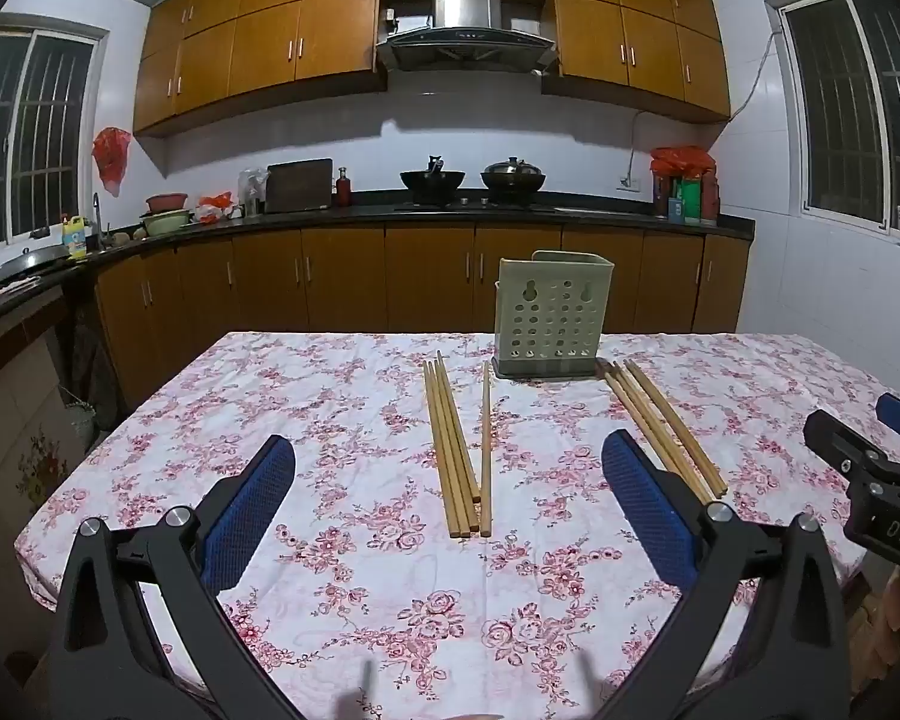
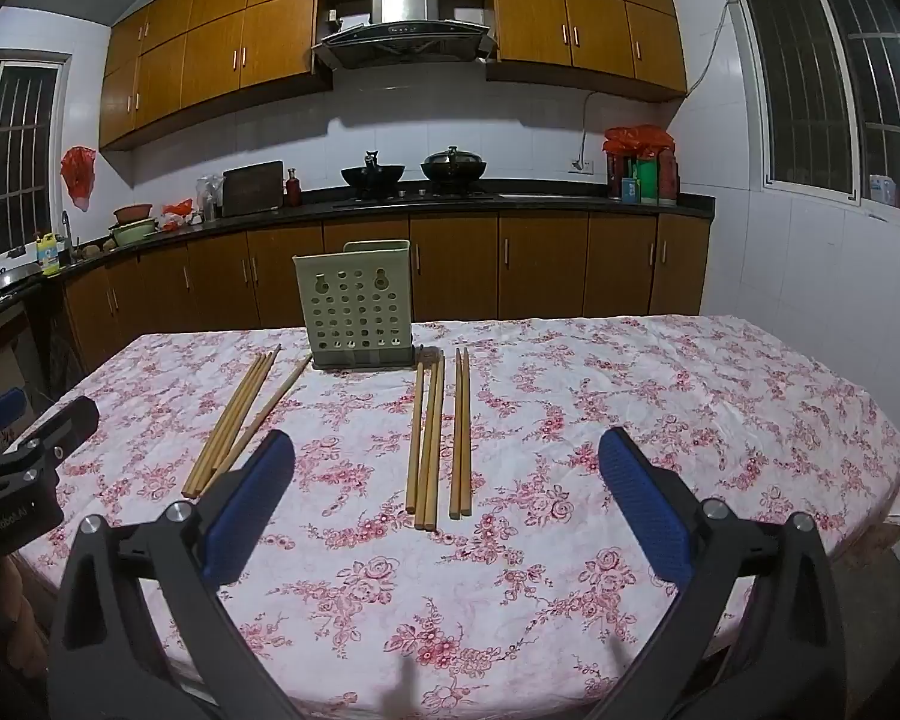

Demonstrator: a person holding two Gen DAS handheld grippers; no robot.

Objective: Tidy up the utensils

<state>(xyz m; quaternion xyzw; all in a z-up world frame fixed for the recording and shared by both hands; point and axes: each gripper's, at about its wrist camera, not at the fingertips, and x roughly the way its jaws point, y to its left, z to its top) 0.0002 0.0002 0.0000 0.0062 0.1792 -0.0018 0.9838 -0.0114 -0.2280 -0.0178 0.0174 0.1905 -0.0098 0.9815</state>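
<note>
Two groups of wooden chopsticks lie on a floral tablecloth in front of a pale green perforated utensil holder (image 1: 551, 312) (image 2: 354, 306) that stands upright. The left group (image 1: 453, 450) (image 2: 237, 420) holds several sticks, one a little apart (image 1: 486, 450). The right group (image 1: 666, 429) (image 2: 438, 438) also holds several. My left gripper (image 1: 449, 468) hovers open above the near table, its blue pads wide either side of the left group, touching nothing. My right gripper (image 2: 447, 462) is likewise open, framing the right group from above. Each gripper shows at the edge of the other's view.
The table (image 1: 342, 576) (image 2: 720, 420) carries a pink rose-print cloth and ends close in front of me. Behind it run brown kitchen cabinets (image 1: 342, 276), a dark counter with woks (image 1: 432, 180) and bottles, and windows on both side walls.
</note>
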